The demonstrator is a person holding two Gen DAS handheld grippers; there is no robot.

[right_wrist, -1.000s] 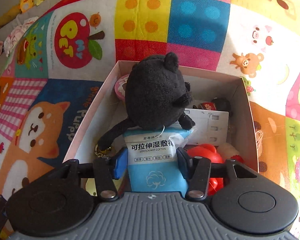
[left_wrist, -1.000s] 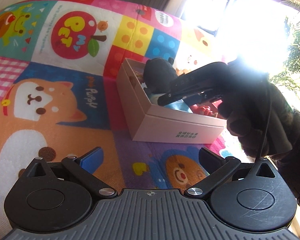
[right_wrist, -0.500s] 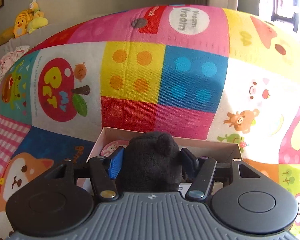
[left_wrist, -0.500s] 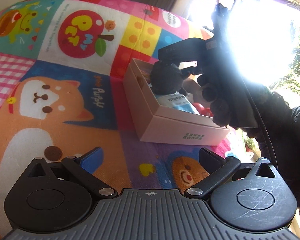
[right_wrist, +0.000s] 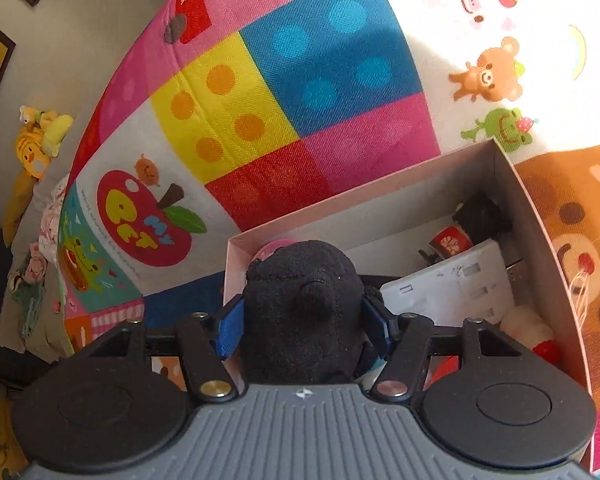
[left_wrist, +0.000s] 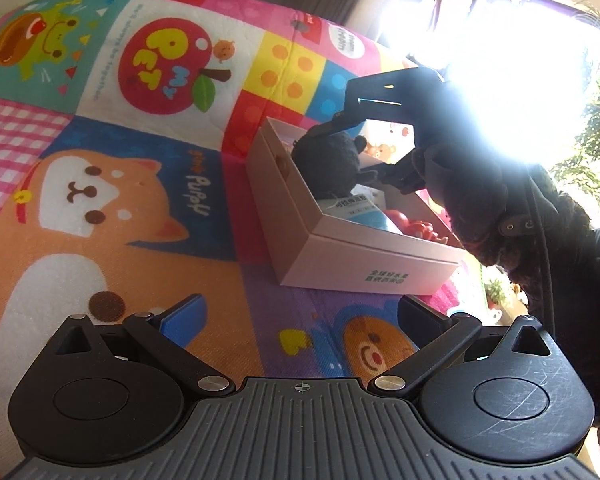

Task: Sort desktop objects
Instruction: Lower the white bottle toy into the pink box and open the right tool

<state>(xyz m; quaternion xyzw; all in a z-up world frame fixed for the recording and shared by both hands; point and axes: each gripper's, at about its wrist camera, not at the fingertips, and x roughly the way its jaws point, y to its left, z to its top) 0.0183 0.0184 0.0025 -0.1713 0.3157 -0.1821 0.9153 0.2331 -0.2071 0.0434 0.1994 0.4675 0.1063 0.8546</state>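
Black plush toy [right_wrist: 304,312], pinched between the blue pads of the right gripper [right_wrist: 304,324], sits over the near-left corner of one open pink box [left_wrist: 364,256]. Box contents: one blue-and-white packet [left_wrist: 360,210], one white card [right_wrist: 452,296], red toys [left_wrist: 416,226]. Left gripper [left_wrist: 300,320], spread and empty, hovers above the patterned mat [left_wrist: 100,184].

Play mat [left_wrist: 148,184], red apple: "MY PET" is printed.
Play mat, blue patch beside dog: "Puppy" is read.
Pink box [left_wrist: 364,268], front wall: green characters, not legible.
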